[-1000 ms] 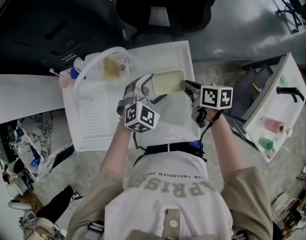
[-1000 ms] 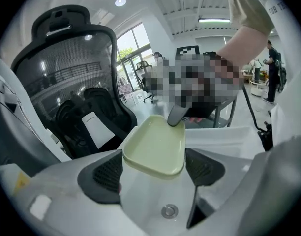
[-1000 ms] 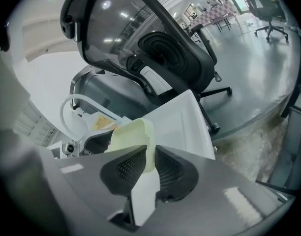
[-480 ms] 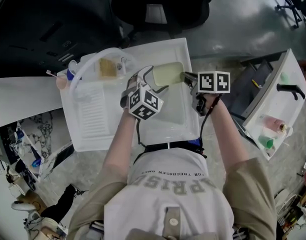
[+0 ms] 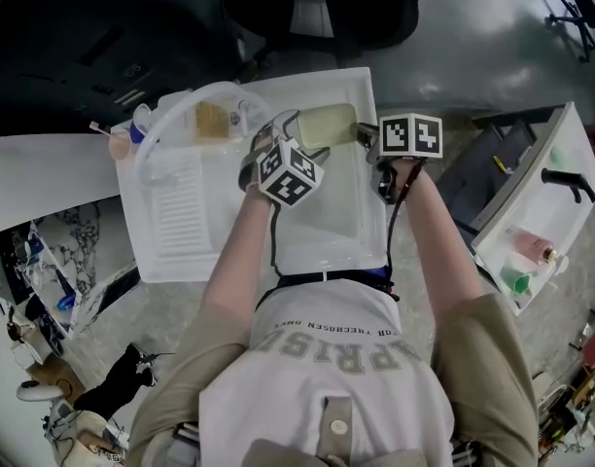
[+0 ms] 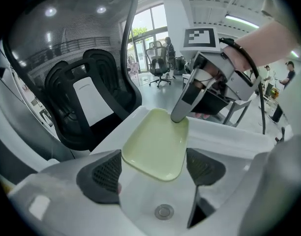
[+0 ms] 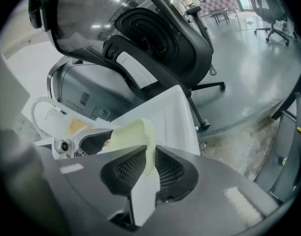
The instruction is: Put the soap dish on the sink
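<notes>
**Both tongs on the soap dish, over the basin**

The pale green soap dish [image 5: 329, 125] is up in the air between the two tongs, carried flat with its hollow side up. It is not set down on any ledge that I can see.

The left tongs [image 6: 154, 167] stand wide. The near end of the dish sits between their two dark pads, and each pad meets one long side of it, so they hold it across its width.

The right tongs [image 7: 151, 163] are nearly closed and pinch a thin part of the rim at the end of the dish farthest from the left tongs. Seen from the left tongs, that pinch comes in from ahead and to the right.

The white sink [image 5: 364, 88] lies under both tongs. Straight below the left tongs, and a little nearer than the dish, the round metal drain [image 6: 164, 211] shows in the basin floor. The far end of the dish reaches out near the back rim of the sink; whether it touches the rim I cannot tell.

Beyond both tongs, past that back rim, stands a black office chair [image 7: 160, 38] with a mesh back. Off to the left of the left tongs, a loop of clear hose [image 5: 176, 103] curls at the corner of the sink, well apart from the dish. A ribbed draining board [image 5: 181, 207] lies beside the basin on that same side.
</notes>
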